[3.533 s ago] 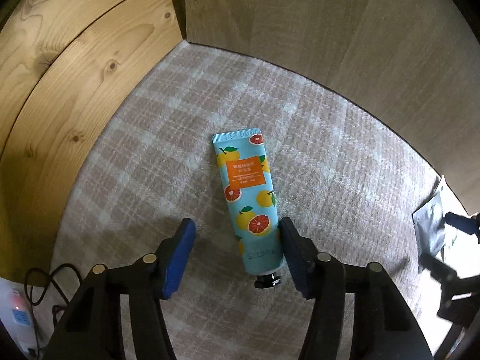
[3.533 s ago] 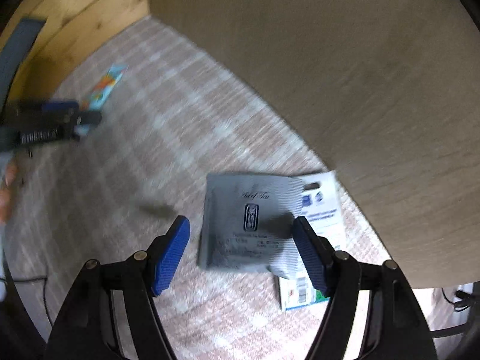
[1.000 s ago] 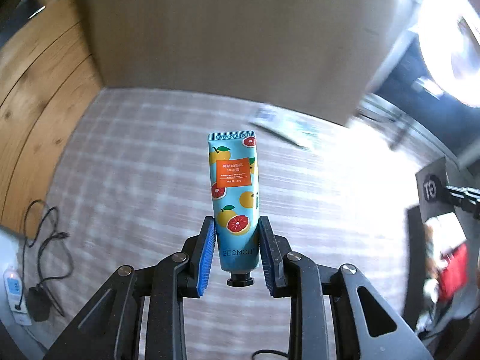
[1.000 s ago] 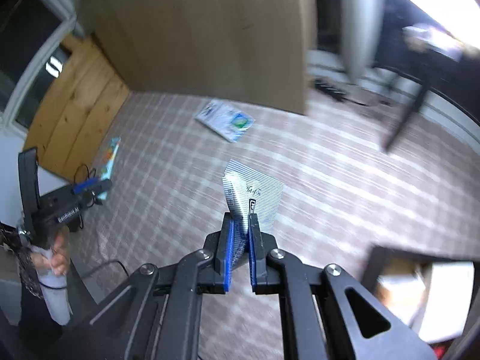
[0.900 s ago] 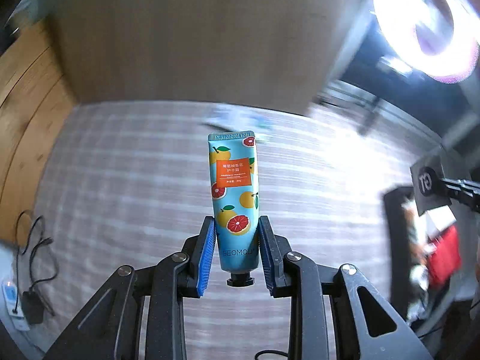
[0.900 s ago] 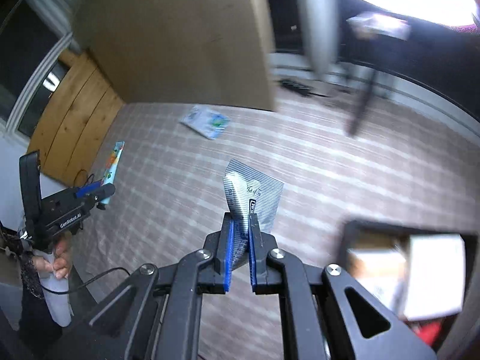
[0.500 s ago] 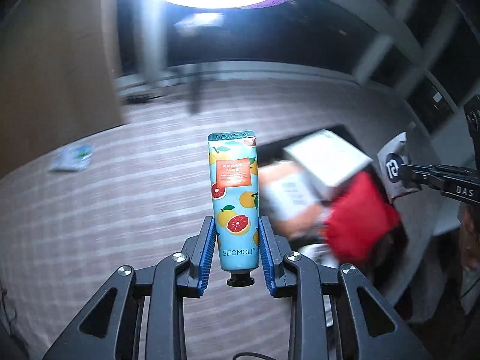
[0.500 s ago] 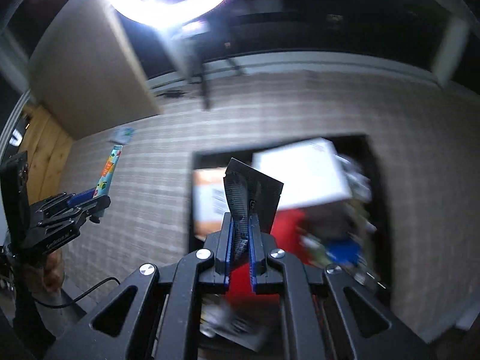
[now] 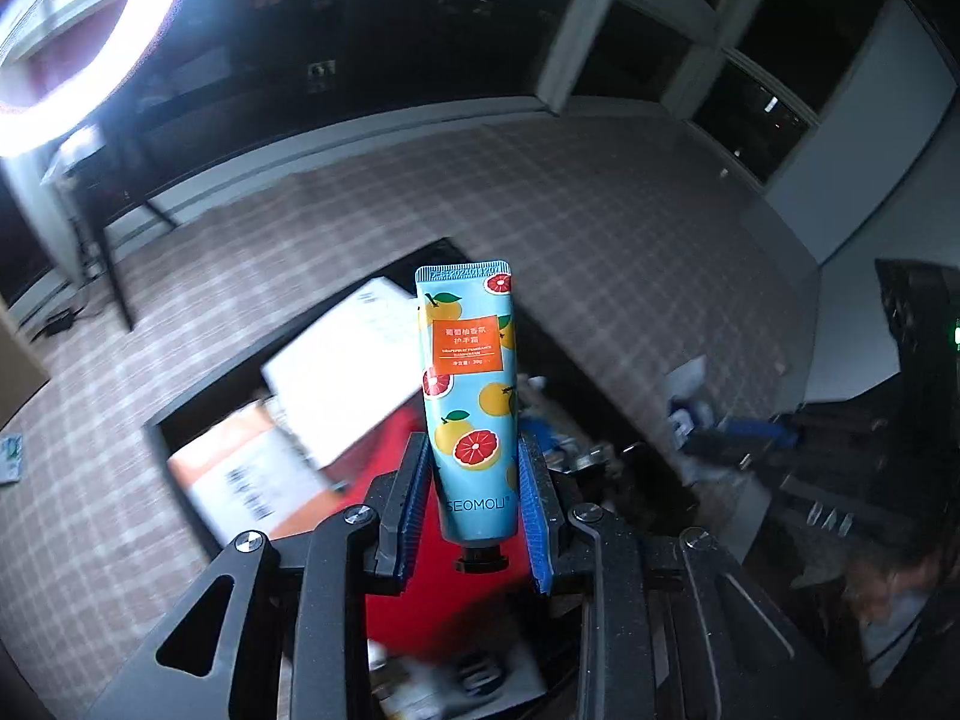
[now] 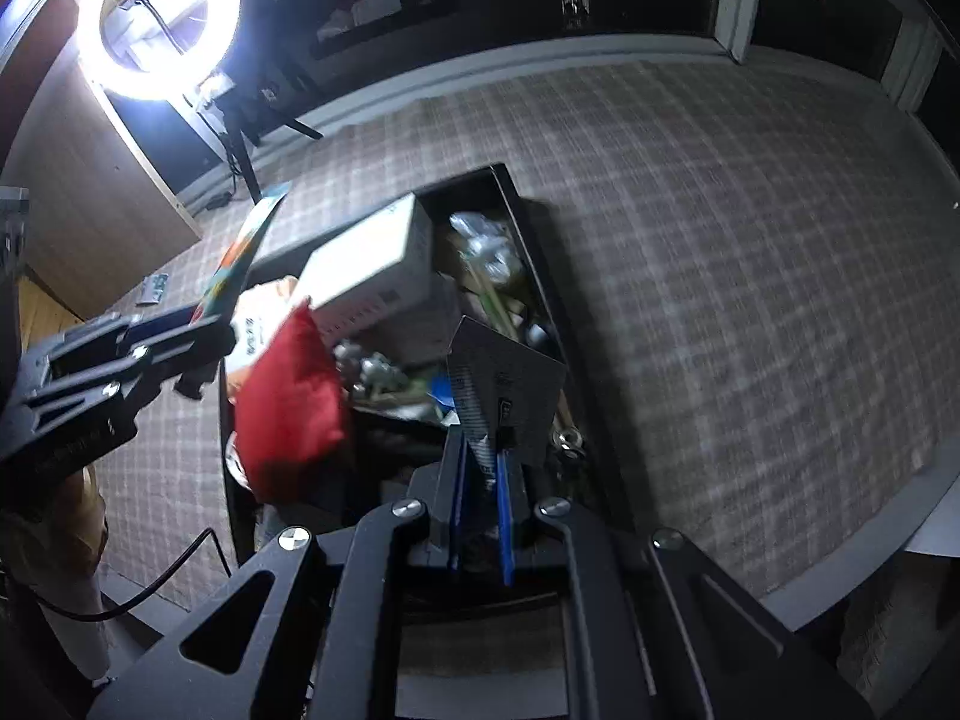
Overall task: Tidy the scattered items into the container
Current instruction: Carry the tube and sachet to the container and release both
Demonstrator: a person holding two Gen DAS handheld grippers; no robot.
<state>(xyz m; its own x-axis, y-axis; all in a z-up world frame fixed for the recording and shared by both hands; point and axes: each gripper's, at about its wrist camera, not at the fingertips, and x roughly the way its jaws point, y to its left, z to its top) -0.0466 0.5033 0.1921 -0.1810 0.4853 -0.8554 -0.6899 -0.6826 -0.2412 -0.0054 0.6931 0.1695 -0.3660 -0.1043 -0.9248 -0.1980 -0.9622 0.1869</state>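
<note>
So the biggest thing in view was the checked carpet (image 10: 720,252), which filled most of both wrist views, with a ring light (image 10: 159,24) glowing on a stand at the far edge. On the carpet sat the black container (image 10: 543,276), a long open box already pretty stuffed. Inside it a white box (image 10: 372,264) lay tilted across the far end, an orange-and-white carton (image 9: 240,480) sat beside it, and a red pouch (image 10: 288,408) was slumped against the near-left wall. The rest of the contents were a jumble too blurry to name.

The left gripper (image 9: 474,498) hung over the container with its blue pads clamped partway on the lower end of the hand cream tube (image 9: 471,384), the teal one with the grapefruit print. The tube stood upright between the fingers, cap end down, crimped end up. In the right wrist view you could see that same gripper coming in from the left, over the container's left side.

The right gripper (image 10: 480,498) was nearly closed, pinching the bottom edge of a thin grey sachet (image 10: 510,390), which stuck up above the container's right half.

One small packet (image 10: 153,289) lay on the carpet well away from the box, near the wooden cabinet.
</note>
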